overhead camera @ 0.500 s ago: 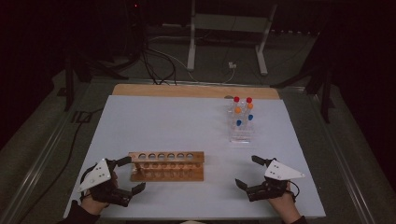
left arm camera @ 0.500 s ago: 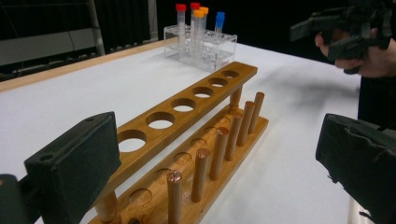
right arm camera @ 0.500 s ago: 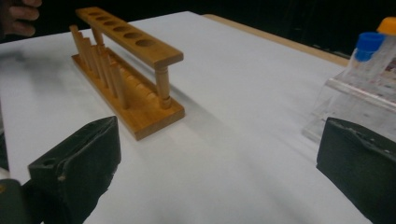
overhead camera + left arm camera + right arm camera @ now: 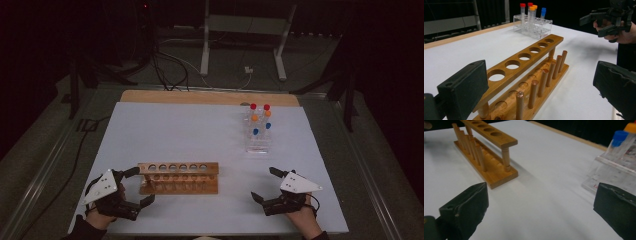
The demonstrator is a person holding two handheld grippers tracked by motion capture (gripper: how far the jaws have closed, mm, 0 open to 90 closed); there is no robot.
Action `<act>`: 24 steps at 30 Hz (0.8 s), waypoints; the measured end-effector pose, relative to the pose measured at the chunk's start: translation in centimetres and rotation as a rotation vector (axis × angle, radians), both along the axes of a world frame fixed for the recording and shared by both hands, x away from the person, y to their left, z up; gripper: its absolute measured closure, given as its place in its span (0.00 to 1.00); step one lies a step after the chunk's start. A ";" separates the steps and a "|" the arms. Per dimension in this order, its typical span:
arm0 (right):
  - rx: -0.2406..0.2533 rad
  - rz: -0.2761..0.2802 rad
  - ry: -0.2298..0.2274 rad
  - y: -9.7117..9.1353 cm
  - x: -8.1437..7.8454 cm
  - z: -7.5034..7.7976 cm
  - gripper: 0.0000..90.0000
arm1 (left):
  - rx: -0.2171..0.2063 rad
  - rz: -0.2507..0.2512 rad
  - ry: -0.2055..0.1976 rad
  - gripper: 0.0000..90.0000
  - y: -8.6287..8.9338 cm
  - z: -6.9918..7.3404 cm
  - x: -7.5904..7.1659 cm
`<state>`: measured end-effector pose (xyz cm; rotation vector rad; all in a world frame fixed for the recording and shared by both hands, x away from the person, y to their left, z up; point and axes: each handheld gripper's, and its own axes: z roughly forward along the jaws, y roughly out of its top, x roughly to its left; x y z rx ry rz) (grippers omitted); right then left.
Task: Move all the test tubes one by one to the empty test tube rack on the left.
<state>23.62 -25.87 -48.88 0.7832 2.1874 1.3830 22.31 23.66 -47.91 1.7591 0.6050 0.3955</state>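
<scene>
While both my grippers sit where they were half a second ago, nothing on the table (image 4: 165, 125) has shifted either. My left gripper (image 4: 134, 186) rests at the near left edge, jaws apart, just beside the wooden rack's (image 4: 178, 178) left end; whether a jaw touches it, I cannot tell. That rack lies with its long axis across the table, left to right, holes up, pegs along its near side. My right gripper (image 4: 265, 185) waits near the right edge, jaws apart and holding nothing. Farther back on the right stands a clear rack (image 4: 257, 145) with capped tubes (image 4: 254, 120) upright.
</scene>
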 end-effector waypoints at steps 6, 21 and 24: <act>-0.012 0.028 0.016 0.3 -0.1 0.1 0.00 | 0.000 -0.001 0.001 0.01 0.0 0.0 0.0; -0.015 0.065 0.017 1.3 -0.4 2.1 0.00 | -0.006 -0.005 0.005 0.01 0.0 0.0 0.0; -0.006 0.070 0.014 1.5 -0.4 2.6 0.00 | -0.002 -0.004 0.001 0.01 0.0 0.0 0.0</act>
